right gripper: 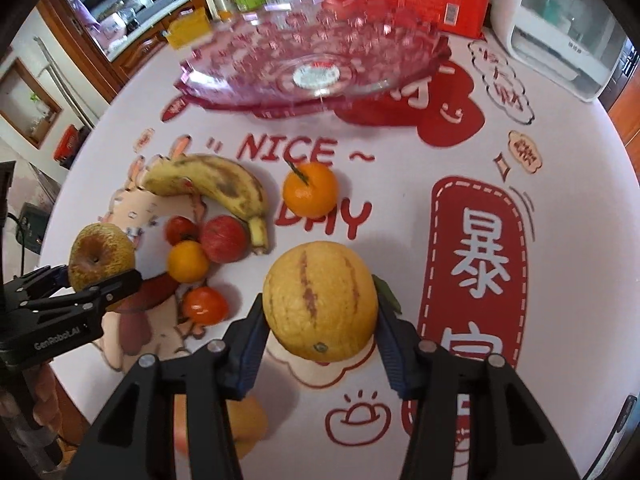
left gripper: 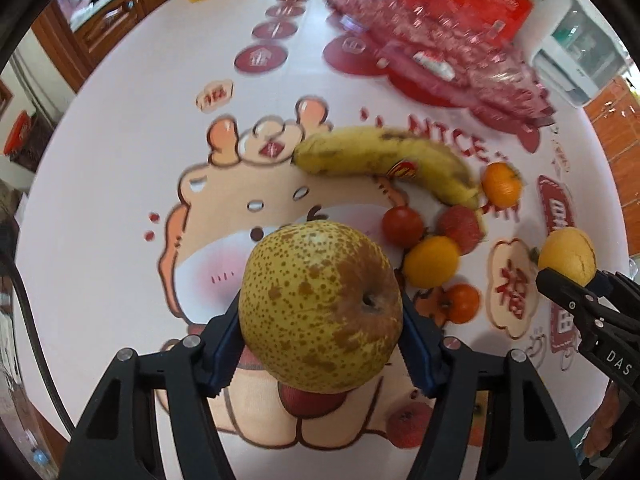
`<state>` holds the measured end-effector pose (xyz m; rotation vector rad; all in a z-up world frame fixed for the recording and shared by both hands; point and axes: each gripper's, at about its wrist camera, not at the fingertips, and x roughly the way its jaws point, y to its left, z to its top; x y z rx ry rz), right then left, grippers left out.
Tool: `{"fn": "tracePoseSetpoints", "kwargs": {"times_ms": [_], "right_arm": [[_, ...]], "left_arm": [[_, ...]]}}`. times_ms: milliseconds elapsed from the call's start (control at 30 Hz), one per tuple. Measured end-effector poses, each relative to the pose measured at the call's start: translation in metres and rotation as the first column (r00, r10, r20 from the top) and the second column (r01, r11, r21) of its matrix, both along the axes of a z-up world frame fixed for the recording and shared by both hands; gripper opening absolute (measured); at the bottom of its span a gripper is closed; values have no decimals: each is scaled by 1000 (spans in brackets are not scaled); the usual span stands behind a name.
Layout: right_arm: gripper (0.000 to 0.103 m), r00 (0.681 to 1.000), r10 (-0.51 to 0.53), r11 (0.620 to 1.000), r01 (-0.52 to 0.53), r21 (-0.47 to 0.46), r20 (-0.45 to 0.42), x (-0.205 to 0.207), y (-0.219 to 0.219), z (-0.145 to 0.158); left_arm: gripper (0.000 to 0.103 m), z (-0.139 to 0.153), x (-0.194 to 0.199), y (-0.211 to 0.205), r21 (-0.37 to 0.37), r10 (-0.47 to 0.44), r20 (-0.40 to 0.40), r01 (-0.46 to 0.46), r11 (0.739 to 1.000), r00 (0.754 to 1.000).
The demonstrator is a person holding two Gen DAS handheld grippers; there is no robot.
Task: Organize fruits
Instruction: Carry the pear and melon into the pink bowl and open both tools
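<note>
Speckled yellow pear (left gripper: 320,308) clamped in our left gripper (left gripper: 320,344), striped yellow melon (right gripper: 320,300) clamped in our right gripper (right gripper: 320,344), both above the tablecloth (right gripper: 400,208). We should lift clear of the banana (right gripper: 212,184), carry level, release low inside the pink glass bowl (right gripper: 312,52).

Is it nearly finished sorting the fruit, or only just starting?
Only starting, it seems. The pink glass bowl holds no fruit yet. In hand: the left gripper has its jaws clamped on a speckled pear, the right gripper on a striped yellow melon, both apparently lifted. Still lying on the table: the banana, a tangerine and several small red and orange fruits.
</note>
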<state>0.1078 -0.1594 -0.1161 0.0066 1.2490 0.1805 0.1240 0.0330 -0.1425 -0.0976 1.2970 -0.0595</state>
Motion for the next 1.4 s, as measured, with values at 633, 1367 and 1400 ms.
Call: {"fn": "tracePoseSetpoints", "kwargs": {"times_ms": [633,1367,1400], "right_arm": [[51,945,36,996,-61,68,325,71,-11,213],[51,998,-33,999,33,2,55,222,-6,45],[51,998,-29,1000,29,-2,49,223,-6,39]], "left_arm": [[67,210,77,-15,65,-133,304,119,991,943],[67,77,223,-42,89,-165,222,148,985,961],[67,71,226,-44,98,-175,222,157,983,959]]}}
